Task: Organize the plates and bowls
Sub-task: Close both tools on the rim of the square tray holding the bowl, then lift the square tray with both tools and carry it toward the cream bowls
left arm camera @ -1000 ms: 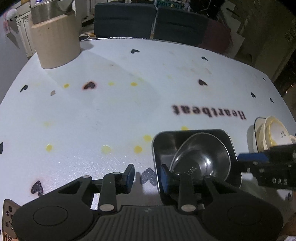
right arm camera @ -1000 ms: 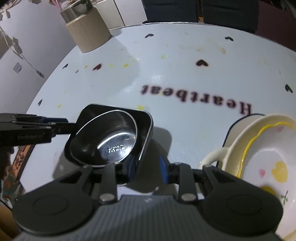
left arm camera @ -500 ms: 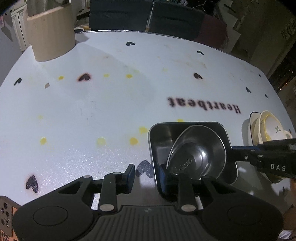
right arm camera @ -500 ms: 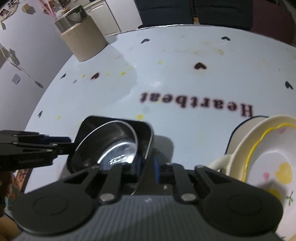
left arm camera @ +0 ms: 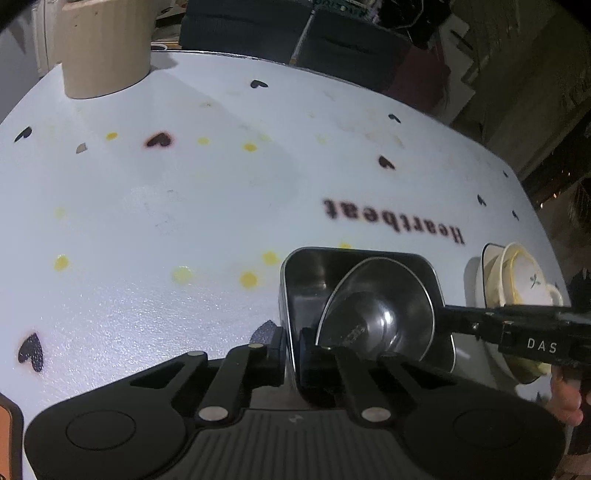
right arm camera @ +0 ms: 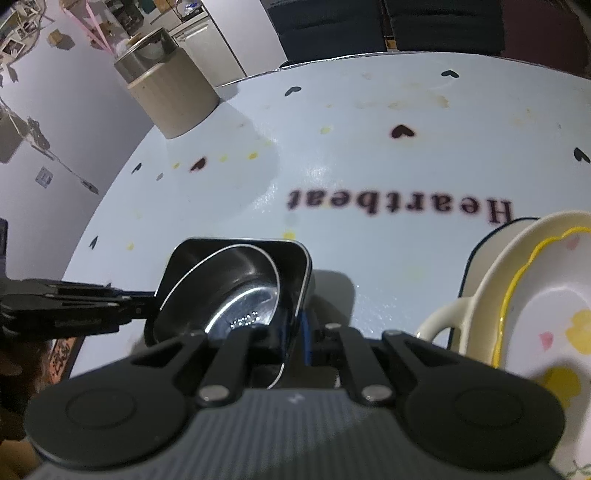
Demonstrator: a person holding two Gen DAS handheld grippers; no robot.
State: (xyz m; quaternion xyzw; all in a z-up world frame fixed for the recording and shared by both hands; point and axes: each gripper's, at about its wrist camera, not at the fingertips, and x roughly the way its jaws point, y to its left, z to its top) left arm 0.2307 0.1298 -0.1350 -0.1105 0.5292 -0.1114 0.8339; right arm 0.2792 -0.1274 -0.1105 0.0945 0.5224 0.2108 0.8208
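Note:
A square steel dish (left arm camera: 306, 280) (right arm camera: 297, 266) sits near the front of the white table, and a round steel bowl (left arm camera: 380, 317) (right arm camera: 236, 288) leans tilted inside it. My left gripper (left arm camera: 291, 343) pinches the dish's left wall between its pads as its jaws finish closing; it enters the right wrist view from the left (right arm camera: 147, 299). My right gripper (right arm camera: 299, 332) is shut on the opposite wall and shows as a black arm (left arm camera: 447, 312) in the left wrist view. A stack of cream ceramic bowls and plates (right arm camera: 535, 295) (left arm camera: 517, 277) stands to the right of the dish.
A beige canister with a metal top (right arm camera: 170, 92) (left arm camera: 103, 48) stands at the table's far left. The white tablecloth (left arm camera: 184, 184) carries hearts, yellow dots and the word Heartbeat. Dark chairs (left arm camera: 258, 29) line the far edge. A hand (left arm camera: 565, 402) shows at the right.
Both grippers have closed from partly open onto opposite walls of the square steel dish. Both views have tipped slightly; the dish and bowl stay in place.

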